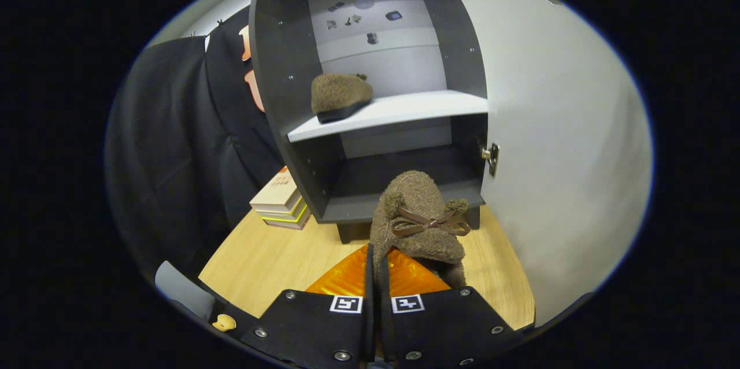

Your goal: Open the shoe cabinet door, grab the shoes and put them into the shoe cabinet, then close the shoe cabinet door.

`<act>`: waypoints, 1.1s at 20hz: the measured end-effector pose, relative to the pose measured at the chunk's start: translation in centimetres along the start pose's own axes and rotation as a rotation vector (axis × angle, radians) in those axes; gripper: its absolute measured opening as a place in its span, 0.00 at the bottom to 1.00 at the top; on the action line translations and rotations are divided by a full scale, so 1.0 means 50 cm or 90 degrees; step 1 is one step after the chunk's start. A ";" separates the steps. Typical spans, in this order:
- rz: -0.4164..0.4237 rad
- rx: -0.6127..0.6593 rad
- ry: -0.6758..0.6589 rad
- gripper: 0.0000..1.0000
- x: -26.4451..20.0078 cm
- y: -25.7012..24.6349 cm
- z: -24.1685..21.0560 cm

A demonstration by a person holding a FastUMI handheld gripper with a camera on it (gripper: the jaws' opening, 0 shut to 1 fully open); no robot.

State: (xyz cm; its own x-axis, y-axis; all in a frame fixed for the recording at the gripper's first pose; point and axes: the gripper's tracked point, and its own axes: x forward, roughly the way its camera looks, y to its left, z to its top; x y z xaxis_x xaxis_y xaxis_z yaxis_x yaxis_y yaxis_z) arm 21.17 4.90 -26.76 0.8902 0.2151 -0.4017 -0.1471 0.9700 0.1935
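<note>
Second fuzzy brown slipper with the brown bow is pinched at its heel edge in the claw, fingers nearly together on the thin rim, toe pointing away toward the shoe cabinet. It hangs just ahead of the fingertips, above the worktop, in front of the cabinet's lower compartment. Grip looks thin, only on the collar, so the toe will likely sag.

Its mate already sits on the left part of the white shelf, toe right. The door is swung wide open on the right, hinge visible at shelf height.

For the step in hand, I'd:
- lift enough to clear the shelf's front edge, go in straight, toe first
- aim for the bare shelf area right of the mate; keep off the door-side wall
- let the sole land flat before releasing, else it may tip off the lip
- no fast swings, the soft collar could slip out of the pinch

The lower compartment is also free, and closer, if the pair needn't sit together.

Stack of books sits on the worktop left of the cabinet, out of the path.
</note>
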 end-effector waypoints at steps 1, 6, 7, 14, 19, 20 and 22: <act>0.001 -0.008 -0.014 0.04 0.001 0.004 0.032; 0.002 -0.030 -0.068 0.04 0.018 0.002 0.167; 0.003 -0.029 -0.073 0.04 0.029 0.003 0.192; 0.004 -0.054 -0.105 0.04 0.108 -0.020 0.353; -0.008 -0.064 -0.103 0.04 0.215 -0.045 0.453; -0.010 -0.069 -0.101 0.04 0.236 -0.051 0.469; -0.017 -0.083 -0.094 0.04 0.285 -0.062 0.497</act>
State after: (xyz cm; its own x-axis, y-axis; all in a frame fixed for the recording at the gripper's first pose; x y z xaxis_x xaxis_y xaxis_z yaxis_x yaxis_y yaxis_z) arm 45.03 2.16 -10.83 0.9470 0.1786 -0.2670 -0.1678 0.9838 0.0632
